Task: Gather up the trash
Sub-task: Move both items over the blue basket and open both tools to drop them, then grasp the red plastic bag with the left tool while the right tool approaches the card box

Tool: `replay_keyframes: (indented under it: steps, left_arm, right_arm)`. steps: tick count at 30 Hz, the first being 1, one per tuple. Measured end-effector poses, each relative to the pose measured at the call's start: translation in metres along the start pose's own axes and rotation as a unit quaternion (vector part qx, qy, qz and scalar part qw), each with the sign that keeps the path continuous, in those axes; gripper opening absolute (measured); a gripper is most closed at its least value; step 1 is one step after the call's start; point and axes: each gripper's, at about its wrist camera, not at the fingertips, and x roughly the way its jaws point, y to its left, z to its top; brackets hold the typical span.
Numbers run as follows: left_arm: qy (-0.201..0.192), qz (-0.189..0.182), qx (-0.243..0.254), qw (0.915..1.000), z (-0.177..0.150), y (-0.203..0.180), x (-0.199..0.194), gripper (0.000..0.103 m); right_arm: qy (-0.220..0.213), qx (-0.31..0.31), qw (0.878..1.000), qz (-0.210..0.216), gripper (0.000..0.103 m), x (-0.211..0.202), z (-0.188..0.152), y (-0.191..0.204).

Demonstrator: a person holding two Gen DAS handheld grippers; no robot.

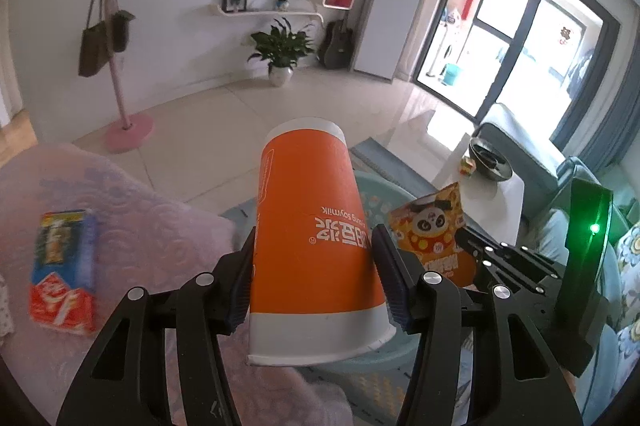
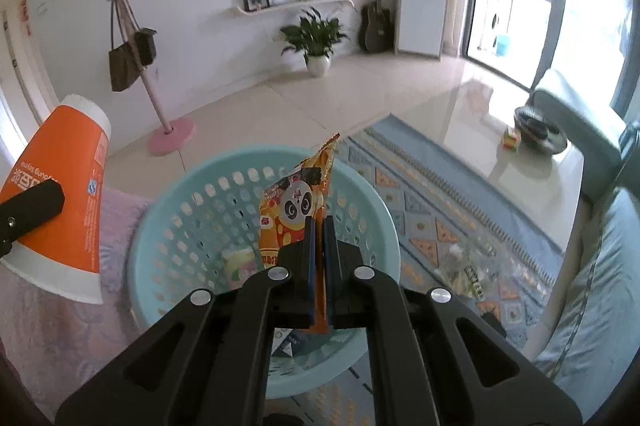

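Left gripper clamps an orange-and-white paper cup, base forward, mouth toward the camera, print upside down and ending in "soymilk". Right gripper is shut on an orange snack bag with a panda picture, held over the pale-blue perforated basket. Inside the basket lie a few wrappers (labels unreadable). Beside the basket, a pink quilted cover carries a blue-and-red carton. Beyond, a patterned rug runs beside a glossy white tabletop bearing a dark bowl.
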Motion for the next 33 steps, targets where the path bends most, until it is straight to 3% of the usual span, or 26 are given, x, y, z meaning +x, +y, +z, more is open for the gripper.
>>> replay_keyframes:
  steps: [4, 8, 10, 12, 20, 29, 33]
  left_arm:
    - [0.007, -0.006, 0.000, 1.0000, 0.001, -0.003, 0.010, 0.056]
    - [0.001, -0.010, -0.010, 0.9999, 0.000, 0.001, 0.004, 0.073]
    - [-0.005, -0.010, -0.015, 0.9998, 0.000, 0.005, -0.001, 0.074]
    - [-0.008, -0.013, -0.022, 0.9997, 0.000, 0.008, -0.005, 0.075]
    - [-0.019, -0.010, -0.037, 0.9991, -0.005, 0.016, -0.026, 0.077]
    - [-0.052, 0.003, -0.054, 0.9972, -0.014, 0.039, -0.072, 0.077]
    - [-0.070, 0.014, -0.073, 0.9948, -0.020, 0.059, -0.098, 0.077]
  right_arm:
    - [0.014, 0.016, 1.000, 0.008, 0.003, 0.010, -0.001, -0.005]
    - [0.025, 0.037, 0.999, 0.031, 0.008, 0.015, 0.000, -0.009]
    - [0.027, 0.045, 0.998, 0.040, 0.032, 0.014, -0.001, -0.010]
    - [0.018, 0.047, 0.998, 0.036, 0.048, 0.009, -0.001, -0.009]
    - [0.001, 0.028, 0.998, 0.052, 0.048, -0.014, 0.000, 0.007]
    - [-0.021, -0.025, 0.996, 0.088, 0.049, -0.043, 0.000, 0.053]
    - [-0.037, -0.049, 0.993, 0.099, 0.055, -0.057, 0.001, 0.078]
